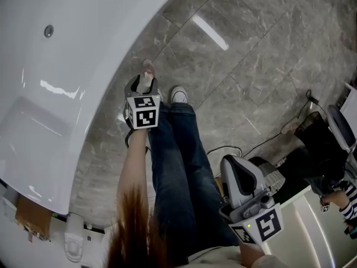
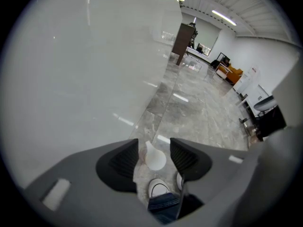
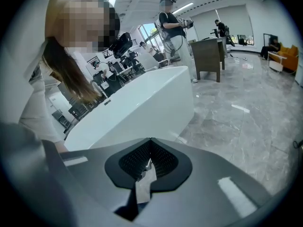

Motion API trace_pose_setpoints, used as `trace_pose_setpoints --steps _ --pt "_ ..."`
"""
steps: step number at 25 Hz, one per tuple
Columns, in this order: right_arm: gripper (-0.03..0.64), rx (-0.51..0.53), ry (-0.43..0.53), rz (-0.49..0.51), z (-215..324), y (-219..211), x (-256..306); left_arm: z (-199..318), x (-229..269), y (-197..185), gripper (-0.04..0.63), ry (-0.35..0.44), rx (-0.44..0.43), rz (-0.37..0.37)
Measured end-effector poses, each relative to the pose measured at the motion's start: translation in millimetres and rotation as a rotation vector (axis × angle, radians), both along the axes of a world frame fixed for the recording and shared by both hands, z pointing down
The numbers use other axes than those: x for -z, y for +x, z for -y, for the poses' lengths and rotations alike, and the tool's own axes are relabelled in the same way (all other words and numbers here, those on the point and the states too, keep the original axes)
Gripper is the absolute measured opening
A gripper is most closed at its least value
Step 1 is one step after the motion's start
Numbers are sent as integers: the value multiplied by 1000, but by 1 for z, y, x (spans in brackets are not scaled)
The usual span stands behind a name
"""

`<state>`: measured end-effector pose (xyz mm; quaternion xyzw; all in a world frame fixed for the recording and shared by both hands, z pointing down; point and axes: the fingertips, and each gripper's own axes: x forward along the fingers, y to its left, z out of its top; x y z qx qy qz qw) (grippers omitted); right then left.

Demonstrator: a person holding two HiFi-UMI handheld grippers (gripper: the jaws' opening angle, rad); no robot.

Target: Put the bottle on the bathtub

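The white bottle [image 2: 155, 160] looks like light, slippery plastic; take it by its round body. At lower centre the left gripper [image 2: 154, 144] gapes empty above it, and the right gripper [image 3: 150, 145] is closed.

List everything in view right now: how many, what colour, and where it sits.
bathtub: one, white, to the person's left
floor: one, grey marble, all around
bottle: one, white, on the floor beside the bathtub, untouched
desk: one, dark brown, far across the room
armchair: one, orange, at the far end of the room
bystander: one, dark top, standing beyond the bathtub
jeans: one pair, blue, on the person's legs
sneakers: two, white, on the floor near the bottle
left tongs: one, grey, jaws apart above the bottle
right tongs: one, grey, jaws shut on a white strip
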<state>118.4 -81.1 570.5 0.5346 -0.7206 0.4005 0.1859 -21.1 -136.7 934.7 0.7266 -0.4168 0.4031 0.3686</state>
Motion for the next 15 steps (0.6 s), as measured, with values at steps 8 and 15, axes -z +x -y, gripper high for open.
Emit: trace_pose_setpoints --steps 8,15 --pt "-2 43 29 35 1 -2 16 -7 41 -2 256 -3 70 -14" --pt "-2 71 66 34 3 2 32 -4 77 -1 225 54 107 -40"
